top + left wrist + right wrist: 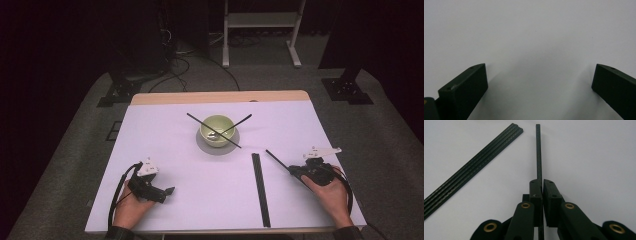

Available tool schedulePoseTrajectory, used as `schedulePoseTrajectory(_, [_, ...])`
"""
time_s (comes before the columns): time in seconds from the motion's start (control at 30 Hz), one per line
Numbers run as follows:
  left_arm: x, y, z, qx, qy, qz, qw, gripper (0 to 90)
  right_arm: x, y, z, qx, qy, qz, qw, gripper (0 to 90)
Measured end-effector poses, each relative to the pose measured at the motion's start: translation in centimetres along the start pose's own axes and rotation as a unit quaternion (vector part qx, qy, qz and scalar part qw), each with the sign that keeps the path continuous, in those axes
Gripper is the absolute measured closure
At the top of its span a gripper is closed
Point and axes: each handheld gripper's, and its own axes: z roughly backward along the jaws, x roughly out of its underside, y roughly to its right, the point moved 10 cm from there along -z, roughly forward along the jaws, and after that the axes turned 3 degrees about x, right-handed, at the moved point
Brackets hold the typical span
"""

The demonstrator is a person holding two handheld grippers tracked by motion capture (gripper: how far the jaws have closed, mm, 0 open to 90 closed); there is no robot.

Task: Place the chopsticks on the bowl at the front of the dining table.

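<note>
Pinching single black chopstick [538, 152], right gripper [294, 171] sat at table's 4 o'clock, jaws pressed together on stick. Left gripper [167, 192] rested at 8 o'clock, jaws spread, nothing between. Bundle of chopsticks [260, 189] lay at 5 o'clock; green bowl [217, 129] at centre already carried two crossed sticks. Judged best: keep grip firm, lift stick level, lower onto bowl rim gently without nudging crossed pair.

The near end of the chopstick [538, 157] is covered by the right gripper [542, 188]. The bundle of sticks [471, 167] is cut off by the frame's left edge.

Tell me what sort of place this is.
Probably a lab or studio set up for recording handling tasks, not a dining room. A table under a plain white sheet stands amid dark curtains, cables run across the grey carpet, and a white equipment stand sits behind.
</note>
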Motion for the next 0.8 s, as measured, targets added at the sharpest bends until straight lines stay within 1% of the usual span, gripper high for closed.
schedulePoseTrajectory(0.2, [0.0, 0.0, 0.0, 0.0, 0.0, 0.0, 1.0, 0.0, -0.9, -0.3, 0.6, 0.002, 0.008, 0.004, 1.0, 85.4])
schedulePoseTrajectory(0.4, [0.0, 0.0, 0.0, 0.0, 0.0, 0.0, 1.0, 0.0, -1.8, -1.0, 1.0, 0.0, 0.014, 0.013, 0.9998, 85.4])
schedulePoseTrajectory(0.8, [0.0, 0.0, 0.0, 0.0, 0.0, 0.0, 1.0, 0.0, -3.4, -1.7, 1.0, -0.005, 0.024, 0.017, 0.9996, 85.4])
